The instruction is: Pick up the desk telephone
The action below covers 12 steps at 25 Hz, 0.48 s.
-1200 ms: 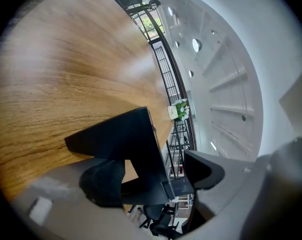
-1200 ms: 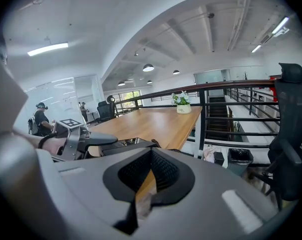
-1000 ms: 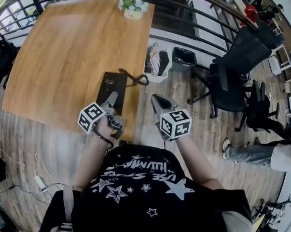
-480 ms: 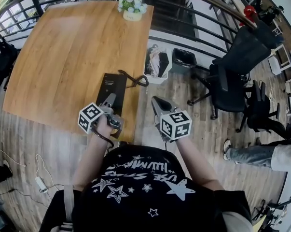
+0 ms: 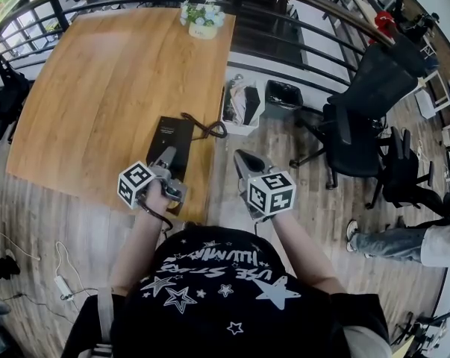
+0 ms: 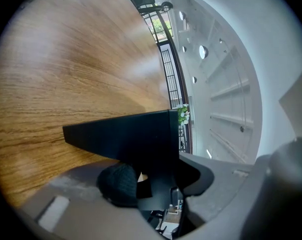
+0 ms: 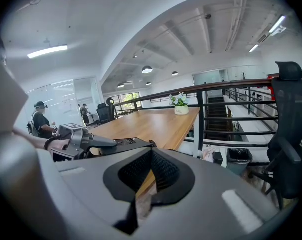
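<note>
Black desk telephone (image 5: 171, 136) on wooden table (image 5: 98, 88).

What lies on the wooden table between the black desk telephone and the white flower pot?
Nothing: the head view shows bare tabletop from the black telephone to the white flower pot.

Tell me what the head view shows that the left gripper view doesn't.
Only the head view: the person, the right tongs, a cord, a bin. Only the left gripper view: a white wall, and the phone close up between the left tongs, whose jaws have just been closing on it. Both: phone, table, plant.
</note>
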### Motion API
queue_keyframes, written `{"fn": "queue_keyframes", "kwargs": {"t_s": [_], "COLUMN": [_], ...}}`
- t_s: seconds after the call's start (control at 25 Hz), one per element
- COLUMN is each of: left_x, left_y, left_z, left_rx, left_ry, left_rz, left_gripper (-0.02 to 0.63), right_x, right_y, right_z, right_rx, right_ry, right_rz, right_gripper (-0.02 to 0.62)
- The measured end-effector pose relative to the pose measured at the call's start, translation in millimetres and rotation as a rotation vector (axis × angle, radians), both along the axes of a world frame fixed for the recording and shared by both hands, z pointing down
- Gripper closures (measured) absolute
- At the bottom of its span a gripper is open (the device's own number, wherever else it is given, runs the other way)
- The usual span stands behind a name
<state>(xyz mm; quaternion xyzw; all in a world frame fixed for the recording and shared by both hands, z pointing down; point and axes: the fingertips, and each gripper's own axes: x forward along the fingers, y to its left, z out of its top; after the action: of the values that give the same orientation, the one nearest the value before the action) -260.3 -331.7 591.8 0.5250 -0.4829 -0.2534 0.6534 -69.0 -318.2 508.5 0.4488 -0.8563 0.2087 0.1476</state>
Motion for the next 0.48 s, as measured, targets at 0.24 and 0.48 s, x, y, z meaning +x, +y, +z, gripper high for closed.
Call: {"fn": "queue_keyframes", "kwargs": {"t_s": [0.24,0.48], "left_x": [4.5,9.7], "left_y": [4.0,16.0], "left_z": [-3.9,-10.9], "left_rx": [0.016,0.044], "left_ry": [0.002,0.025], "left_rz": [0.006,-0.012], "left_gripper": [0.42,0.42], "right_x": [3.5,6.9], "right_y": [-1.5,2.3], "right_z": [0.3,2.9], "right_rx": [0.002,-0.005], "right_ry": [-0.009,-0.016], "right_rz": [-0.017,-0.044], "right_gripper": [0.592,0.592]}}
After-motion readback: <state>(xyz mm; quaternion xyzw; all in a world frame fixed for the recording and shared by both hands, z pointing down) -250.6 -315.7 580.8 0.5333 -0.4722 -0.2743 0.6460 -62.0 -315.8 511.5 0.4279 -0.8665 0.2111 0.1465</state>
